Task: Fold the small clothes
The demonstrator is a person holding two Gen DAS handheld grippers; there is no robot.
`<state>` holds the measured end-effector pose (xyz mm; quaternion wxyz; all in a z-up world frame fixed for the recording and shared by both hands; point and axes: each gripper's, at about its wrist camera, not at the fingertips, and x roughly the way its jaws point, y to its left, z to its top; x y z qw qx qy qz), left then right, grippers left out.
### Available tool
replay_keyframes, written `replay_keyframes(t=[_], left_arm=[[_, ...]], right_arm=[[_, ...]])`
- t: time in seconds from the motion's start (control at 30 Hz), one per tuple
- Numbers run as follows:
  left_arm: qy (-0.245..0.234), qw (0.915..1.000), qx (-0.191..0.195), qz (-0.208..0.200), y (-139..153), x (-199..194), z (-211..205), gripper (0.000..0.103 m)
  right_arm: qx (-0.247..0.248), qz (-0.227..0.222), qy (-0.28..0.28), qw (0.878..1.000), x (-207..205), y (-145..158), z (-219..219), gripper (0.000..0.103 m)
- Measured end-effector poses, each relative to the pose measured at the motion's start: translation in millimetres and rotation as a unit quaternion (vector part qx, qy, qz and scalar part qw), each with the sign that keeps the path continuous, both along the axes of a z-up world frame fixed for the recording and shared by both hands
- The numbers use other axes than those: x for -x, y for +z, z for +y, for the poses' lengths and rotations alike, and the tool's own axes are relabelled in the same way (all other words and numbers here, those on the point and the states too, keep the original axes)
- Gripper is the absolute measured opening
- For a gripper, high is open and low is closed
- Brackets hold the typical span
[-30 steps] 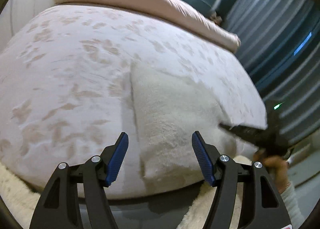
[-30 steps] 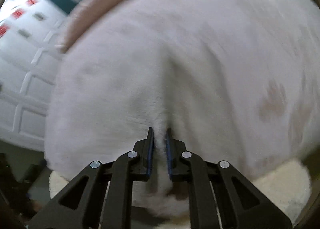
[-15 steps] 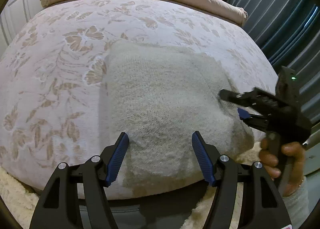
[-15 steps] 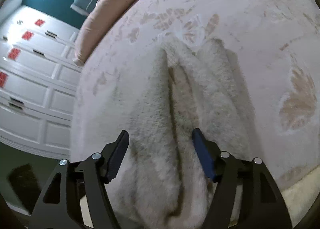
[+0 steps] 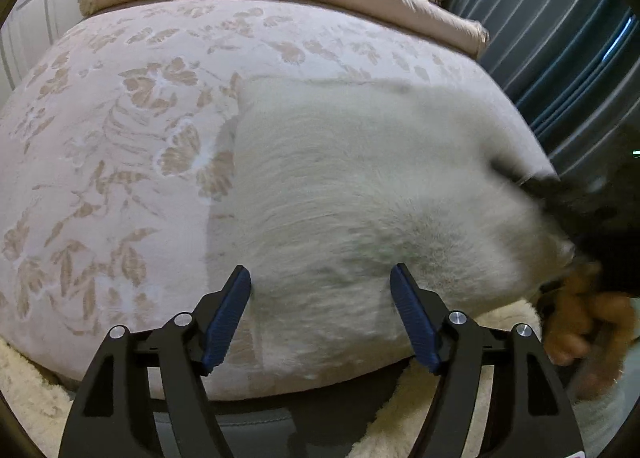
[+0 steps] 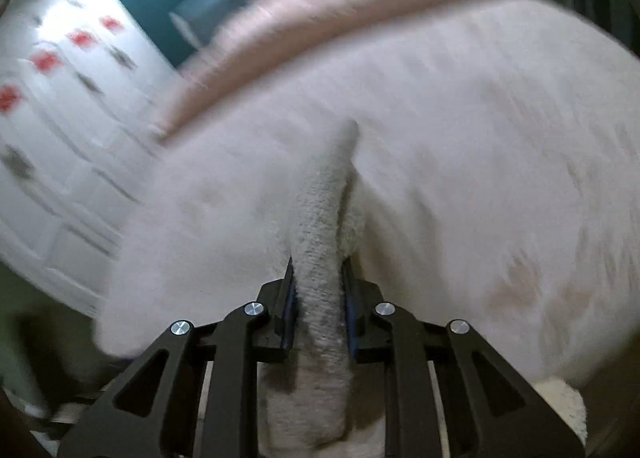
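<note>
Garment (image 5: 360,194), a cream fleece, lies on the bed (image 5: 120,138). Our right tool (image 6: 319,298) is clenched on a bunched fold; our left tool (image 5: 320,298) gapes unladen at its near edge. Thick pile may slip out or drag crooked.

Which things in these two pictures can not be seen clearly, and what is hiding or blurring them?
- Right hand-held gripper, left wrist view: motion blur smears it.
- Fluffy white knitted garment: its kind is unclear; its near edge hangs out of sight over the bed edge.
- Flower-patterned pink bedspread, right wrist view: blur washes out its pattern.
- White cupboard doors, right wrist view: the red marks are unreadable.
</note>
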<state>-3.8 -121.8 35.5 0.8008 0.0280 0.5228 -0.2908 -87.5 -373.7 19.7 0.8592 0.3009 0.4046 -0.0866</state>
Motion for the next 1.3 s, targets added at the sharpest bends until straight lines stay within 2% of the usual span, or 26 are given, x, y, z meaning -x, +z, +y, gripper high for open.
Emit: replay_keyframes(t=[0.03, 0.07, 0.1, 0.13, 0.2, 0.27, 0.3, 0.33, 0.37, 0.43, 0.5, 0.6, 0.67, 0.7, 0.73, 0.8, 0.87, 0.93, 1.0, 1.03, 1.07, 1.1, 1.13, 1.23, 1.3], left_arm=[[0.000, 1.0000, -0.009, 0.000, -4, 0, -2, 0.070], [-0.002, 0.9998, -0.018, 0.005, -10, -1, -6, 0.070], [-0.001, 0.9996, -0.026, 0.007, -14, -1, -9, 0.070], [0.004, 0.9994, -0.035, 0.003, -16, -2, -9, 0.070], [0.011, 0.9994, -0.033, 0.008, -17, -4, -8, 0.070], [0.019, 0.9993, -0.029, 0.013, -16, -5, -4, 0.070], [0.020, 0.9993, -0.028, 0.016, -15, -5, -3, 0.070], [0.020, 0.9992, -0.028, 0.019, -14, -5, -2, 0.070], [0.020, 0.9993, -0.025, 0.021, -12, -5, -1, 0.070], [0.023, 0.9994, -0.015, 0.020, -6, -3, 3, 0.070], [0.023, 0.9995, -0.007, 0.022, -2, -1, 5, 0.070], [0.019, 0.9995, -0.006, 0.026, 0, 4, 9, 0.070], [0.013, 0.9995, -0.012, 0.028, -1, 10, 10, 0.070], [0.010, 0.9995, -0.016, 0.027, -2, 12, 11, 0.070], [0.008, 0.9995, -0.018, 0.026, -2, 14, 11, 0.070], [0.012, 0.9994, -0.028, 0.017, 1, 16, 13, 0.070], [0.024, 0.9995, -0.016, 0.008, 7, 16, 19, 0.070], [0.035, 0.9994, -0.004, 0.002, 12, 14, 24, 0.070], [0.040, 0.9991, -0.014, 0.002, 8, 10, 25, 0.070], [0.040, 0.9989, -0.023, 0.003, 5, 8, 24, 0.070], [0.039, 0.9985, -0.037, 0.008, -3, 7, 23, 0.070], [0.036, 0.9985, -0.040, 0.012, -8, 6, 23, 0.070], [0.033, 0.9984, -0.043, 0.015, -11, 5, 22, 0.070], [0.033, 0.9978, -0.057, 0.000, -14, 7, 24, 0.071], [0.038, 0.9979, -0.052, 0.004, -12, 5, 28, 0.072]], right_arm=[[-0.030, 0.049, -0.013, 0.998, -4, -35, -10, 0.019], [-0.056, 0.053, -0.023, 0.997, -3, -48, -15, 0.020], [-0.089, 0.029, -0.037, 0.995, 3, -51, -20, 0.020], [-0.100, 0.020, -0.039, 0.994, 5, -46, -21, 0.022], [-0.087, 0.005, -0.048, 0.995, 10, -26, -19, 0.024], [-0.052, -0.009, -0.053, 0.997, 17, -1, -11, 0.024], [-0.050, -0.020, -0.048, 0.997, 22, 7, -10, 0.030], [-0.050, -0.029, -0.043, 0.997, 26, 14, -7, 0.042], [-0.045, -0.033, -0.041, 0.998, 30, 18, -3, 0.048], [-0.028, -0.023, -0.032, 0.999, 32, 18, 3, 0.059], [0.000, 0.014, -0.020, 1.000, 34, 3, 13, 0.060], [-0.020, 0.055, -0.008, 0.998, 36, -26, 18, 0.060], [-0.029, 0.059, -0.006, 0.998, 34, -36, 23, 0.042], [-0.024, 0.061, -0.001, 0.998, 33, -33, 25, 0.019], [-0.028, 0.042, 0.006, 0.999, 32, -22, 24, 0.015], [-0.044, -0.023, 0.009, 0.999, 40, 12, 21, 0.015], [-0.019, -0.069, 0.013, 0.997, 52, 47, 23, 0.015], [0.001, -0.079, 0.013, 0.997, 57, 58, 24, 0.015], [0.036, -0.031, 0.010, 0.999, 53, 38, 23, 0.015], [0.049, 0.029, 0.008, 0.998, 45, 8, 20, 0.015], [0.037, 0.082, 0.011, 0.996, 40, -22, 17, 0.015], [0.019, 0.103, 0.010, 0.994, 37, -40, 16, 0.016], [0.004, 0.093, -0.005, 0.996, 42, -46, 14, 0.017], [0.019, 0.073, -0.019, 0.997, 45, -21, 16, 0.022], [0.036, 0.048, -0.031, 0.998, 47, 6, 19, 0.022]])
